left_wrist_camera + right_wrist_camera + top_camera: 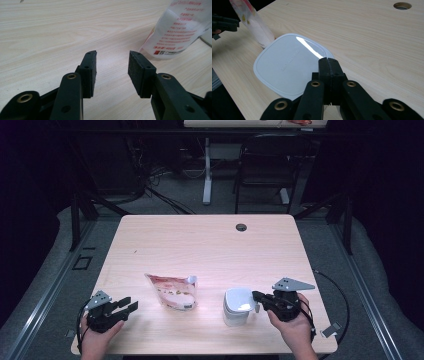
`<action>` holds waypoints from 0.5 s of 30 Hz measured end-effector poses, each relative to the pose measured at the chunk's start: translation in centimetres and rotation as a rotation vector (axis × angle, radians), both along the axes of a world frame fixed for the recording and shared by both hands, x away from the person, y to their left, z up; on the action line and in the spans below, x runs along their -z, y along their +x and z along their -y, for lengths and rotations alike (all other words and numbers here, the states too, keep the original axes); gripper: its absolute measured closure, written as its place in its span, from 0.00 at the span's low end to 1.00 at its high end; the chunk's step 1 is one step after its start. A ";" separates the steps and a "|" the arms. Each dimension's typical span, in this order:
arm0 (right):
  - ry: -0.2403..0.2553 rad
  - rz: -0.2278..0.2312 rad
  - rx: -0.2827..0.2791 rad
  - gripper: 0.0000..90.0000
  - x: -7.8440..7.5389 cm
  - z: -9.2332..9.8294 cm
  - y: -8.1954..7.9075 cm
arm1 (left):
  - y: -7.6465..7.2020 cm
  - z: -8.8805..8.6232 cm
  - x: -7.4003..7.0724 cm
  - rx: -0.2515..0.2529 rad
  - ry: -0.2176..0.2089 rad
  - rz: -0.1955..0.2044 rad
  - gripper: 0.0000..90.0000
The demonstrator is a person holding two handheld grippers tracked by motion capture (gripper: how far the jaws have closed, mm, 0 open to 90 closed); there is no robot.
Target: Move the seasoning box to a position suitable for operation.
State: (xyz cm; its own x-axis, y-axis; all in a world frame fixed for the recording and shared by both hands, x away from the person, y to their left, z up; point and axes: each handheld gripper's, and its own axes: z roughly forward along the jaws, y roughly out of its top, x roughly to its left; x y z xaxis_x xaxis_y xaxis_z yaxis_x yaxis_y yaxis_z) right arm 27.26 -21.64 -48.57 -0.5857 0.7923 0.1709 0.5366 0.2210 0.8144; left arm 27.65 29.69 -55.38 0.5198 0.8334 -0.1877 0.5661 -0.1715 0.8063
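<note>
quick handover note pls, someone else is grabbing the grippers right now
Left gripper: jaws open, nothing between them, resting low near the table's front left corner, short of the pouch.
Right gripper: jaws shut, tips over the white container's lid; whether they pinch its rim cannot be told.
Pouch stands mid-table, white container to its right.
Done: nothing visibly moved or opened.
Left: lid is on; pouch untouched.

A white lidded container with rounded corners stands upright on the table's near right part. Well left of it stands a red-printed white pouch.
</note>
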 end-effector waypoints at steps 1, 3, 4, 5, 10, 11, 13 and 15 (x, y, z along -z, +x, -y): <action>0.000 0.001 0.001 1.00 0.0 0.0 0.0 | 0.0 0.0 0.0 0.000 0.000 0.000 0.65; 0.006 0.000 0.000 1.00 0.0 0.0 0.0 | 0.0 0.0 0.0 0.000 0.000 0.000 0.65; 0.005 -0.002 0.000 1.00 0.0 0.1 0.0 | 0.0 0.0 0.0 0.000 0.002 -0.001 0.65; 0.007 -0.006 0.000 1.00 0.0 0.1 0.0 | 0.0 0.0 0.0 0.001 0.001 0.000 0.65; 0.021 -0.011 0.007 1.00 0.1 0.2 0.0 | 0.0 0.0 0.0 -0.001 0.000 0.000 0.65; 0.023 -0.012 0.008 1.00 0.1 0.2 0.0 | 0.0 0.0 0.0 -0.001 0.002 -0.001 0.65; 0.029 -0.012 0.010 1.00 0.2 0.3 0.0 | 0.0 0.0 0.0 -0.002 0.002 -0.001 0.65; 0.047 -0.015 0.015 1.00 0.3 0.3 0.0 | 0.0 0.0 0.0 -0.001 0.003 -0.001 0.65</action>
